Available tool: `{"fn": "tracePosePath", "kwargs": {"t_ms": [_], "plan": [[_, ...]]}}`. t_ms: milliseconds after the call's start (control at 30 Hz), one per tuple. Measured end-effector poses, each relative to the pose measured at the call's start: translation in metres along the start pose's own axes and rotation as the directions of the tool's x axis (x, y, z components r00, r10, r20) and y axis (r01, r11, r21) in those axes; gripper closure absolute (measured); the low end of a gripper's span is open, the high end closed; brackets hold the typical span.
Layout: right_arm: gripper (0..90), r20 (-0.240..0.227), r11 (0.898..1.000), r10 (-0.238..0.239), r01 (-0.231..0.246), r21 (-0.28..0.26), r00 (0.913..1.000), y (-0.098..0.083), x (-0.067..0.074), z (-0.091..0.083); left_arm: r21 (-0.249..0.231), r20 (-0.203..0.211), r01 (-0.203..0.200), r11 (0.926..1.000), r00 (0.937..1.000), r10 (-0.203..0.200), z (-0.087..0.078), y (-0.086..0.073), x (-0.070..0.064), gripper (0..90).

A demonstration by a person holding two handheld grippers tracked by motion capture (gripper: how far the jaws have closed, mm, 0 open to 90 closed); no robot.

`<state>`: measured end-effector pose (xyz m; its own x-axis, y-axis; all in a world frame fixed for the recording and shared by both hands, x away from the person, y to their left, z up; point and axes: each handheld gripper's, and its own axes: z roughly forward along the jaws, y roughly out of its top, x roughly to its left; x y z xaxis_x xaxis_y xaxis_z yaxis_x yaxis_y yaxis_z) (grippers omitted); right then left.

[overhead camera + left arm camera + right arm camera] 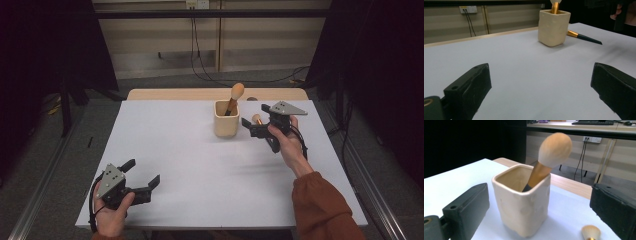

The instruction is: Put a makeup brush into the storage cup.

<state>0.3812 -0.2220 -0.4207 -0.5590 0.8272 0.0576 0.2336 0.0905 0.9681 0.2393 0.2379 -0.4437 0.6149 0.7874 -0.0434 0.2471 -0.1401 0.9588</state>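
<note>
Cream cup (226, 120) hides most of one brush (234, 97)'s handle; my right gripper (260, 120) covers the second brush (584, 37). Both my grippers gape wide, left gripper (142, 177) empty over the white table (190, 160).

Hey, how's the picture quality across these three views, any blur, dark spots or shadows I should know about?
High view: dim overall, black at both sides, white table evenly lit, details small and soft. Left gripper view: cup fairly sharp, near jaws soft, top right corner dark. Right gripper view: brush head in the cup slightly blurred, jaws out of focus, left background black, faint shadow beside the cup.
</note>
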Motion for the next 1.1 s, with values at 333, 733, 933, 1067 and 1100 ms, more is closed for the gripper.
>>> {"fn": "tracePosePath", "kwargs": {"t_ms": [333,733,933,1067,1100], "plan": [[1.5,-0.003,1.000,0.006,-0.006,-0.005,1.0000,-0.006,0.006,-0.029,-0.005,-0.002,-0.013,0.9999,0.9999,0.013,-0.001,0.000,0.000,3.1],[1.5,0.016,1.000,-0.009,0.009,-0.005,0.9998,-0.014,0.010,-0.061,-0.009,0.001,-0.011,0.9999,0.9999,0.011,-0.001,0.000,0.000,3.2],[1.5,0.010,0.999,-0.028,0.028,0.016,0.9996,-0.019,0.012,-0.076,-0.012,-0.004,-0.007,0.9999,1.0000,0.007,-0.002,0.000,0.000,3.1],[1.5,0.027,1.000,-0.021,0.021,0.017,0.9994,-0.025,0.011,-0.090,-0.010,-0.005,-0.013,0.9999,0.9999,0.013,-0.003,-0.001,0.002,3.1],[1.5,0.030,1.000,-0.025,0.024,0.020,0.9993,-0.026,0.011,-0.092,-0.012,-0.005,-0.008,0.9999,1.0000,0.008,-0.003,-0.001,0.003,3.1]]}}
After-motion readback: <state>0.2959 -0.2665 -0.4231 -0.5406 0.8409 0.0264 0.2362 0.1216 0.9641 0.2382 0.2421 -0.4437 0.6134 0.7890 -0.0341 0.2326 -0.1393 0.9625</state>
